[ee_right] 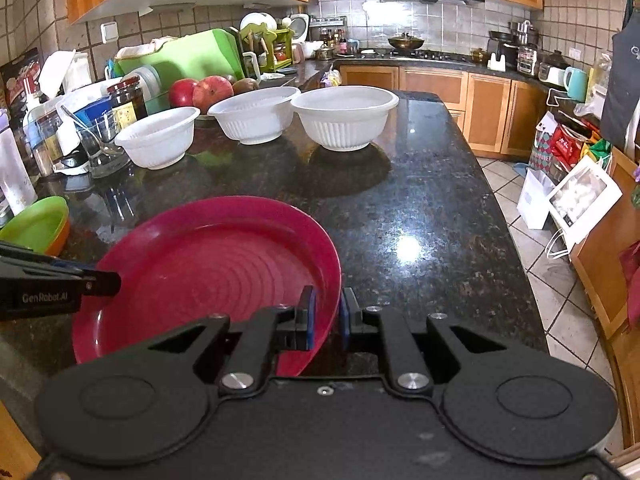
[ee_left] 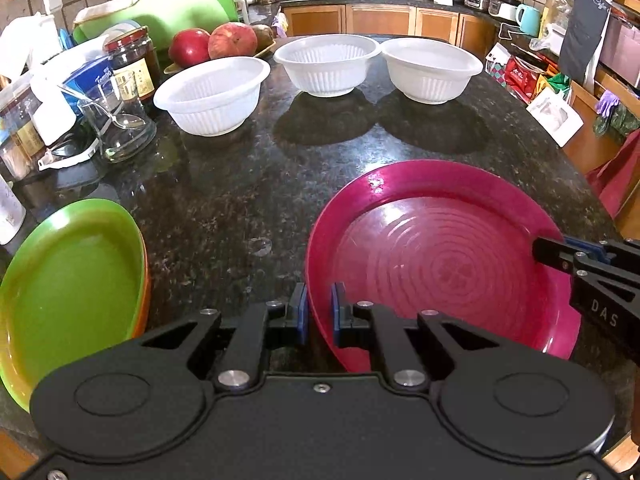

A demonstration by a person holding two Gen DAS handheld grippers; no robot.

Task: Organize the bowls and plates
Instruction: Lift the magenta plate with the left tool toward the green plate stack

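Magenta plate (ee_left: 440,264) is clamped at its nine o'clock rim by the left hand-held gripper (ee_left: 319,312) and at three o'clock by the right hand-held gripper (ee_right: 327,312), above the granite bench (ee_left: 240,184).

plate (ee_left: 440,264) near | three bowls (ee_left: 326,66) behind | stacked plates (ee_left: 68,280) left

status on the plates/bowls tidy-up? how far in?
Done: green plate already sits on an orange plate at the counter's left edge.
In hand: both grippers hold the magenta plate, left gripper on its left rim, right gripper on the opposite rim, jaws shut on it.
Left: magenta plate not yet stacked; three white bowls stand separate, unnested.
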